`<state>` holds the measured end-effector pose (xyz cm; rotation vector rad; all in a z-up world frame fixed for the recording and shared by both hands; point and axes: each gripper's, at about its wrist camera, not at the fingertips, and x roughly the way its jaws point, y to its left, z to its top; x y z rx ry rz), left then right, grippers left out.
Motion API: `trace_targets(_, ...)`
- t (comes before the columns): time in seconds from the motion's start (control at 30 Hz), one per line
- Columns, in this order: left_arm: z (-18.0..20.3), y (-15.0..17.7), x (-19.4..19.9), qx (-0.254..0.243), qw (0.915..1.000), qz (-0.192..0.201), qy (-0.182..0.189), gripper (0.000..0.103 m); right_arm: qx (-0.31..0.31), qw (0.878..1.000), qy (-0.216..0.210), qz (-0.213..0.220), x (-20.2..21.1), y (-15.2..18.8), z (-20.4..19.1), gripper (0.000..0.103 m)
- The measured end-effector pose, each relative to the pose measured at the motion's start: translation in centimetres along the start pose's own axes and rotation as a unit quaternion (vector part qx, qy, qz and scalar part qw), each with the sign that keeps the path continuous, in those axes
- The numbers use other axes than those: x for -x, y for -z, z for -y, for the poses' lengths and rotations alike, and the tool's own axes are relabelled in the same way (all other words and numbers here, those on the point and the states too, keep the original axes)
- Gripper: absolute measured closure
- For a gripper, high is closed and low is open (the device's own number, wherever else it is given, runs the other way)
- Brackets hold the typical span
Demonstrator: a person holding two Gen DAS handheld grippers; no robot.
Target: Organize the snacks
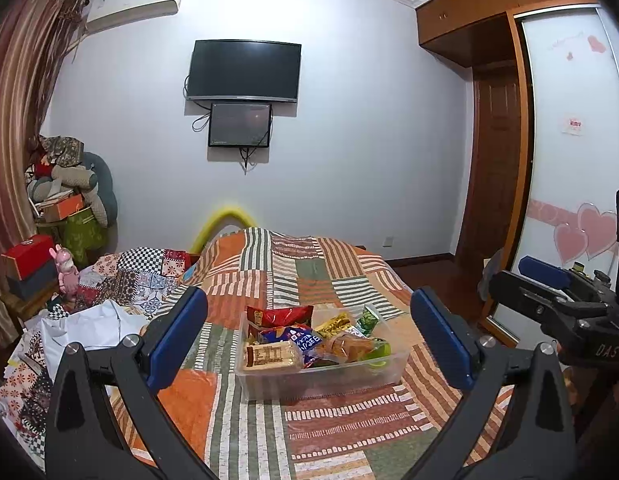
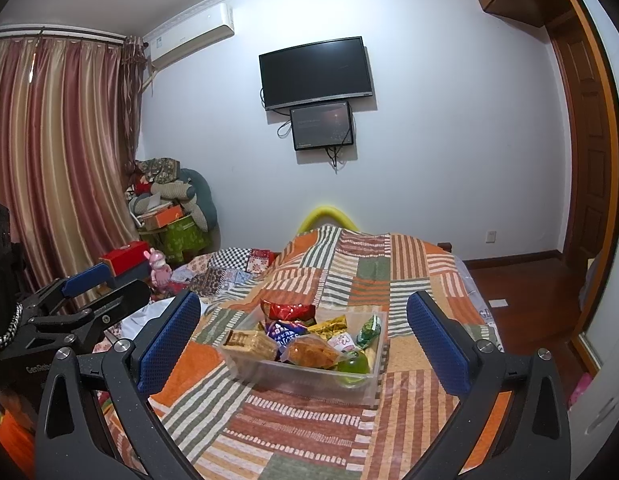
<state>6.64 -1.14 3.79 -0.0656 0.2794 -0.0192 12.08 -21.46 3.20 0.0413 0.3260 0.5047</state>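
Snack bin (image 1: 321, 376) ahead, between open jaws, untouched

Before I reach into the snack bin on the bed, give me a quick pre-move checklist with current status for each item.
1. Left gripper open and empty: ok, its jaws stand wide apart with nothing between them.
2. Right gripper open and empty: ok, same.
3. Clear plastic bin resting flat on the patchwork bedspread: ok.
4. Path to the bin free: ok, only bare bedspread lies between both grippers and the bin.
5. Snacks inside the bin: ok, cracker pack, red bag and green jelly cup are in it.
6. Snacks buried under the top layer: cannot tell.
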Motion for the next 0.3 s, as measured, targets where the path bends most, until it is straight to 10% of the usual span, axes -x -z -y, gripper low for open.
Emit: trace_targets(0.3,0.08,0.07,-0.38,0.004,0.9999,-0.010,0.006,0.000,-0.001,1.000,0.002,-0.004,-0.14,0.24,-0.04,0.000)
